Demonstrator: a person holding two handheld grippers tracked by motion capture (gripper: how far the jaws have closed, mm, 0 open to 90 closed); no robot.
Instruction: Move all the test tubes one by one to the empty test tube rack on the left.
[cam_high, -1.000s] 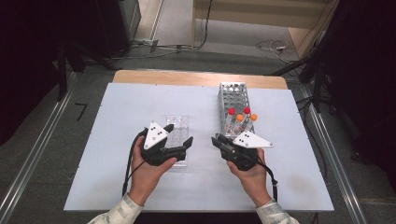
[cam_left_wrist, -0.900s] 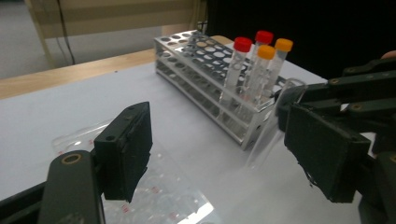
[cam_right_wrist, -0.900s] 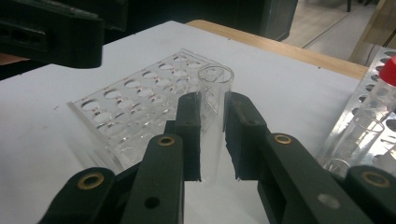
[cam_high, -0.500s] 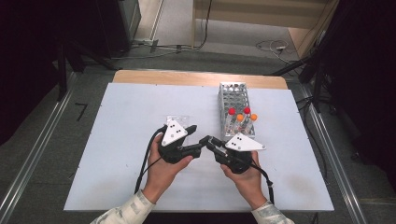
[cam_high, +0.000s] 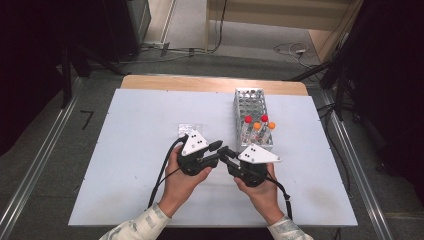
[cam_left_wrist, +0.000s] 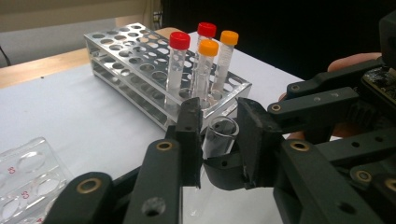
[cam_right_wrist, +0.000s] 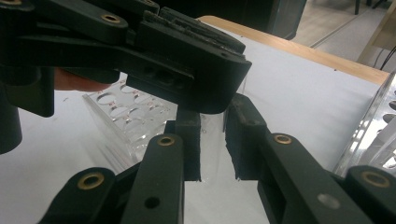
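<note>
At the table's front middle my two grippers meet tip to tip. A clear uncapped tube (cam_left_wrist: 219, 137) stands between the jaws of my left gripper (cam_left_wrist: 218, 112), which have just been closing, and the pads now press on it. My right gripper (cam_right_wrist: 212, 116) is shut on the same tube (cam_right_wrist: 212, 149) lower down. The left gripper's jaws cross just above the right gripper's in the right gripper view. In the high view the left gripper (cam_high: 218, 151) and right gripper (cam_high: 225, 154) touch, and the tube is hidden there.
A metal tube rack (cam_high: 250, 102) stands just behind the right hand, holding red- and orange-capped tubes (cam_left_wrist: 203, 70) at its near end. A clear plastic rack (cam_high: 187, 129) lies behind the left gripper. The white table top (cam_high: 135, 125) stretches to the left.
My left gripper has swung right from over the clear plastic rack to meet the right gripper, and its jaws have closed. The right hand has barely moved.
</note>
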